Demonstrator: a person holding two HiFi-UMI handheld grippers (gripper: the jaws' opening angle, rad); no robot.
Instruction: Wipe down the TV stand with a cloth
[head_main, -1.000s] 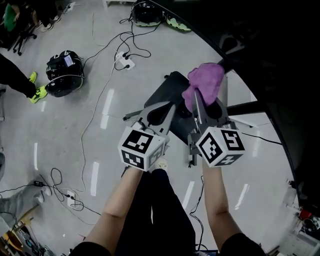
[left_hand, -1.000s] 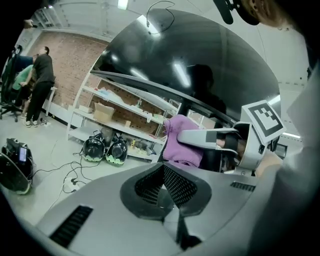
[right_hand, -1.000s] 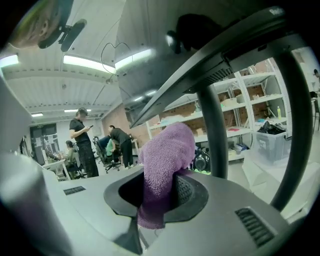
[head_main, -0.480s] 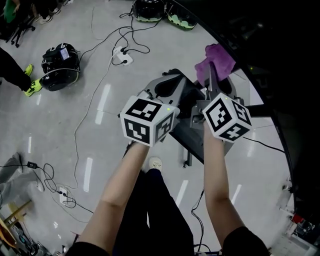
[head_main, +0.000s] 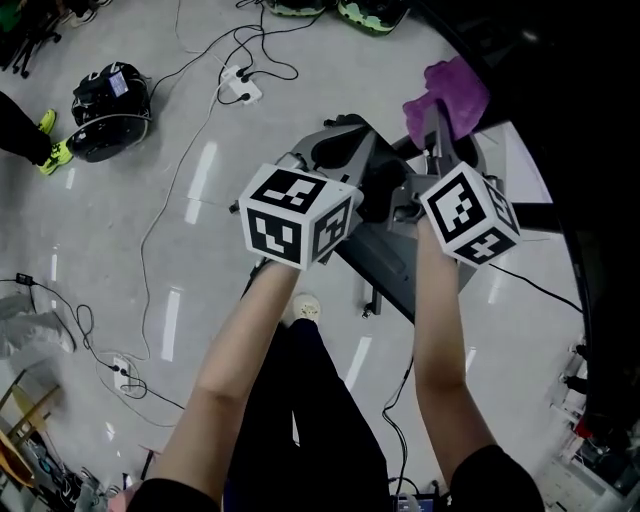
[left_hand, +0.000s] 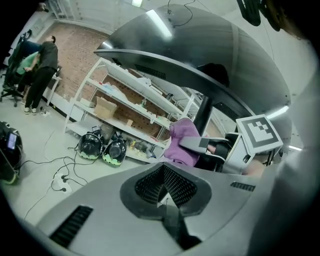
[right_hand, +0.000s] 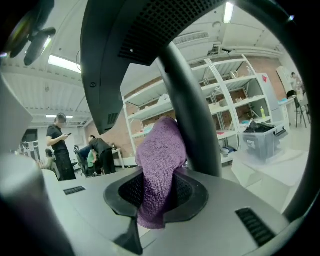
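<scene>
- The right gripper (head_main: 436, 118) clamps a purple cloth (head_main: 452, 88) (bunched above the jaws), near the black TV (head_main: 570, 100).
- The left gripper (head_main: 336, 135) hovers just beside it, over the dark TV stand (head_main: 388, 268).
- Cables (head_main: 250, 58) and a power strip (head_main: 243, 92) lie on the grey floor (head_main: 100, 250).

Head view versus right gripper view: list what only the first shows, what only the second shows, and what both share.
Only the head view shows the person's forearms, the left hand-held gripper and the cables trailing over the floor. Only the right gripper view shows the shelving, a clear bin and people standing in the background. Both show the purple cloth clamped in the right hand-held gripper.
</scene>
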